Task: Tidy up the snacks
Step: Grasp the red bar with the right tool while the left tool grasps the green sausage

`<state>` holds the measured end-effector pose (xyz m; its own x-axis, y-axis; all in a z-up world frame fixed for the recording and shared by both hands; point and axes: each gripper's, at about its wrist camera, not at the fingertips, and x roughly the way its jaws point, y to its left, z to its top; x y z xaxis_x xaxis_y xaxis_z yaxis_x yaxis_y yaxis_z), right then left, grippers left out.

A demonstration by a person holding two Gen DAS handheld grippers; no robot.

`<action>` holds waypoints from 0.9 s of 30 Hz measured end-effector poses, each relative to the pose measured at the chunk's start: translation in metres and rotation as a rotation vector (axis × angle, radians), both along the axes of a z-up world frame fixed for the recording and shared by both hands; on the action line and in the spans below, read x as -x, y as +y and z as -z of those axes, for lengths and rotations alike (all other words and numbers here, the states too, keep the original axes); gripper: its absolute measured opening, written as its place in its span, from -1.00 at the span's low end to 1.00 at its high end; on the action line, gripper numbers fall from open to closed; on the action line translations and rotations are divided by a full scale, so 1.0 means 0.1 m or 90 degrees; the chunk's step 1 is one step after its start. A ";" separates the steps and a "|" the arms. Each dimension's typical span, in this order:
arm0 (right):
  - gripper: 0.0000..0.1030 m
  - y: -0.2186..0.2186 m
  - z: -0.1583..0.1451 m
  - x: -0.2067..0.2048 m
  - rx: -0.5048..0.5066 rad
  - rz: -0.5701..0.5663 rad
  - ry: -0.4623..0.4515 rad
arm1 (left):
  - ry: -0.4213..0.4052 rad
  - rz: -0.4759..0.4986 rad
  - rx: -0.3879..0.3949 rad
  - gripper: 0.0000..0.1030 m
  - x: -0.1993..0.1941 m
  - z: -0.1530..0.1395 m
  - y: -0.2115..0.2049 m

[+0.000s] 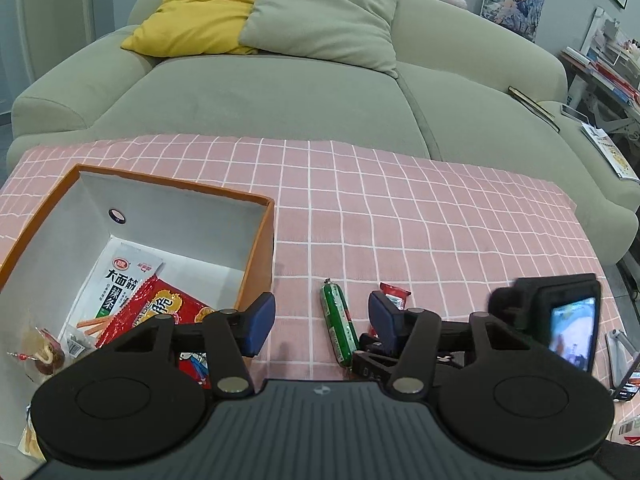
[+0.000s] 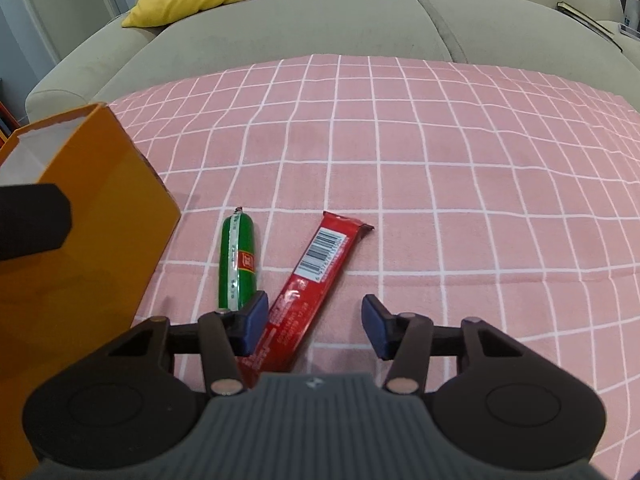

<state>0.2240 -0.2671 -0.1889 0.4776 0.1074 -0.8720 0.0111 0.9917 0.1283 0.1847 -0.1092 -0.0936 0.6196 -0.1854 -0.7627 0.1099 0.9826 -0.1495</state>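
My right gripper (image 2: pixel 312 322), jaws apart, straddles one red bar (image 2: pixel 316 276), lower end hidden; one green sausage (image 2: pixel 237 262) beside. My left gripper (image 1: pixel 322 320) gapes empty; box (image 1: pixel 256 256) contents partly hidden.

sofa (image 1: pixel 280 92) grey-green | yellow cushion (image 1: pixel 200 8) beside green cushion (image 1: pixel 324 16) | pink checked cloth (image 1: pixel 440 208)

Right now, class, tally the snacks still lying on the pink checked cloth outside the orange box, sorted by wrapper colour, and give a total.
Green wrapper: 1, the green sausage stick
Red wrapper: 1, the red bar, lying between the open right gripper's fingers
Total: 2
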 end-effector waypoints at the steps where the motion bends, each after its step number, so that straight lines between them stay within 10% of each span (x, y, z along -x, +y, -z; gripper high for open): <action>1: -0.02 0.01 0.01 -0.01 0.004 -0.001 -0.002 | 0.001 -0.002 -0.003 0.22 -0.01 0.00 0.01; 8: -0.54 0.06 0.04 -0.10 0.045 -0.027 -0.006 | 0.000 0.002 -0.003 0.22 -0.04 0.01 0.00; 27: -0.58 -0.67 0.02 0.30 0.036 -0.064 -0.012 | 0.049 0.017 -0.033 0.22 -0.17 0.49 -0.48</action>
